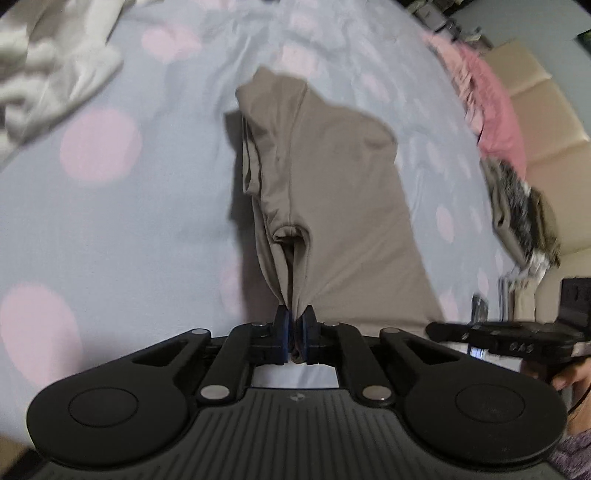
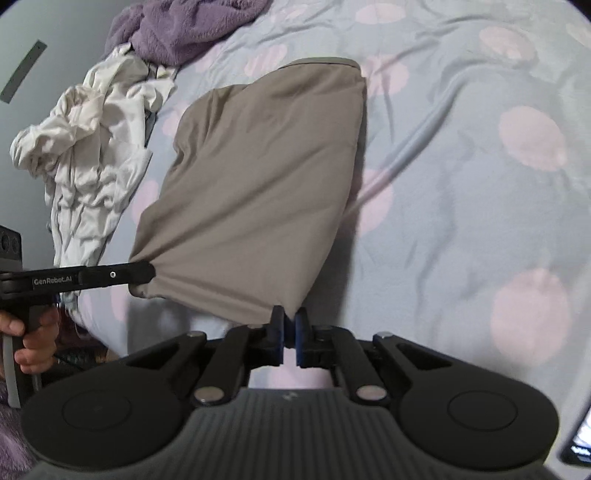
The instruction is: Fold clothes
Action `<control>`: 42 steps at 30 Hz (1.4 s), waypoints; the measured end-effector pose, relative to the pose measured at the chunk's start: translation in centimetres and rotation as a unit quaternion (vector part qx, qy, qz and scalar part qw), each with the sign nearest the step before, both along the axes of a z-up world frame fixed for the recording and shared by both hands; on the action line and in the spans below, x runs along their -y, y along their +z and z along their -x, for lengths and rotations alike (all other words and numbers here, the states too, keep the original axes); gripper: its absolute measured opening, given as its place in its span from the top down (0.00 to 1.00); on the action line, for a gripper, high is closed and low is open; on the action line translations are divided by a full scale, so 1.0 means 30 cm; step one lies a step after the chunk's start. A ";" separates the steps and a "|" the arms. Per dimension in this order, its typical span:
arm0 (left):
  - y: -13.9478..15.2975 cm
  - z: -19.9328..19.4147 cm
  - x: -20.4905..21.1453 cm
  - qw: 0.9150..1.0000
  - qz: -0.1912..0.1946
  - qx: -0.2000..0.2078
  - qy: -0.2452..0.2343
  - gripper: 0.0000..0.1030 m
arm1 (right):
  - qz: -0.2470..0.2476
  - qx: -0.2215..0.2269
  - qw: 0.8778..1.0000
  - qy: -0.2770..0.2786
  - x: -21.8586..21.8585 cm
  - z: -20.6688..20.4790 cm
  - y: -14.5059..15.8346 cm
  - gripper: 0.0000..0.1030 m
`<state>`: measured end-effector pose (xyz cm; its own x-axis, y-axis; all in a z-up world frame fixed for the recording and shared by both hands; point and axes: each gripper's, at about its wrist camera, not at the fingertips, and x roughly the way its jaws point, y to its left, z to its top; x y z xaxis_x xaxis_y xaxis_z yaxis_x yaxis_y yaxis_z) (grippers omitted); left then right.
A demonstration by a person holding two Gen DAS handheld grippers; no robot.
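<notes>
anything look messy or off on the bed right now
Yes: beside the taupe garment, which both hand-held grippers pinch by its near edge, a white garment lies crumpled and unfolded on the dotted sheet, with a purple fleece bunched behind it. Nothing looks torn or spilled.

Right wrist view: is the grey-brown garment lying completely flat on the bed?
No: both hand-held grippers, left and right, pinch the garment at its near corners, lifting that edge.

Both cameras ride the grippers, looking steeply down along the fingers, close over the bed (image 1: 110, 206). Both views share the taupe garment (image 2: 258, 177) and each shows the other gripper at its edge.
</notes>
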<state>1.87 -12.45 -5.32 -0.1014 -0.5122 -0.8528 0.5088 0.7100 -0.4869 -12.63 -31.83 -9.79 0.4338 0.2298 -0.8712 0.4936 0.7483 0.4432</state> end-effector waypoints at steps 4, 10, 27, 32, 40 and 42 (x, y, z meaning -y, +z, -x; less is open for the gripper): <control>-0.062 0.078 0.011 0.998 -0.055 0.003 -0.031 0.96 | 0.013 -0.044 0.998 0.037 -0.066 0.045 -0.049 0.95; -0.117 0.127 0.022 0.992 -0.106 0.026 -0.059 0.96 | 0.069 -0.096 0.988 0.097 -0.164 0.061 -0.148 0.95; 0.082 -0.002 0.222 0.985 0.006 0.166 -0.053 0.78 | 0.146 0.057 0.987 0.049 -0.061 -0.070 -0.010 0.85; 0.001 -0.036 0.278 0.981 -0.014 0.182 -0.062 0.78 | 0.157 0.064 0.984 0.049 -0.023 -0.133 -0.061 0.85; -0.051 -0.172 0.233 0.978 0.013 0.206 0.017 0.79 | 0.168 0.085 0.982 0.010 0.099 -0.206 -0.111 0.87; -0.036 -0.189 0.217 0.973 0.017 0.227 0.037 0.76 | 0.177 0.095 0.980 0.002 0.124 -0.211 -0.100 0.76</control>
